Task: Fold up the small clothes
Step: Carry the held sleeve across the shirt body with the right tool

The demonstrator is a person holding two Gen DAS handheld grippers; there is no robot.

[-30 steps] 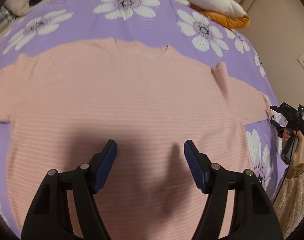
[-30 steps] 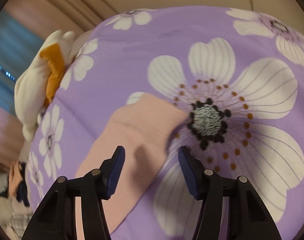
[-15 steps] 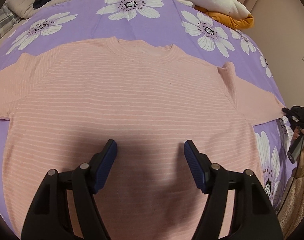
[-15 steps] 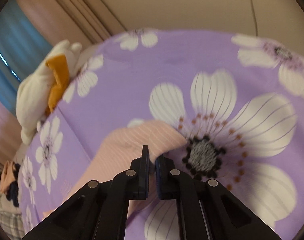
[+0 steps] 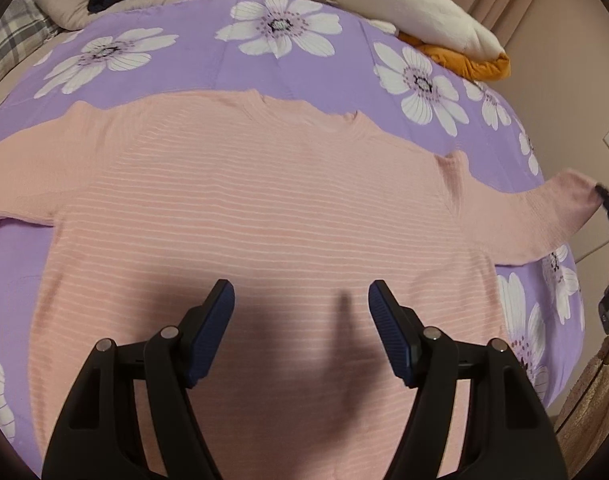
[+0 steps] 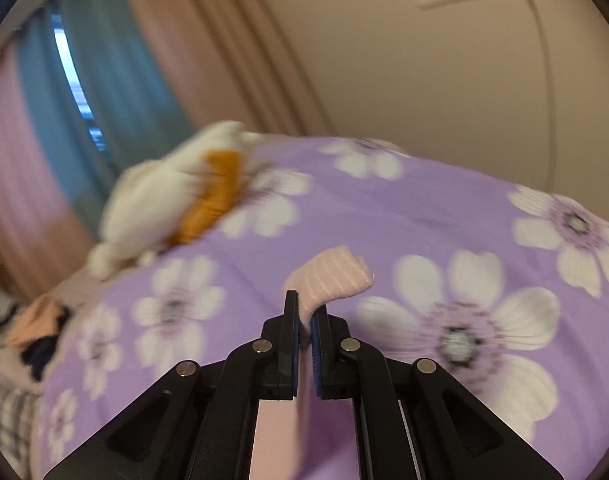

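Left gripper: black angular arms, silver round screws, ribbed dark-blue pads.
Right gripper: the same black frame, silver screws and blue pads are seen.

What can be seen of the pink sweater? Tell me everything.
The pink sweater is a soft knit with thin pale horizontal stripes and a ribbed round neckline. It lies flat and spread out, neckline away, on the purple floral bedspread. The right tool is shut on its right sleeve cuff, lifting it. The open left tool hovers over its lower body.
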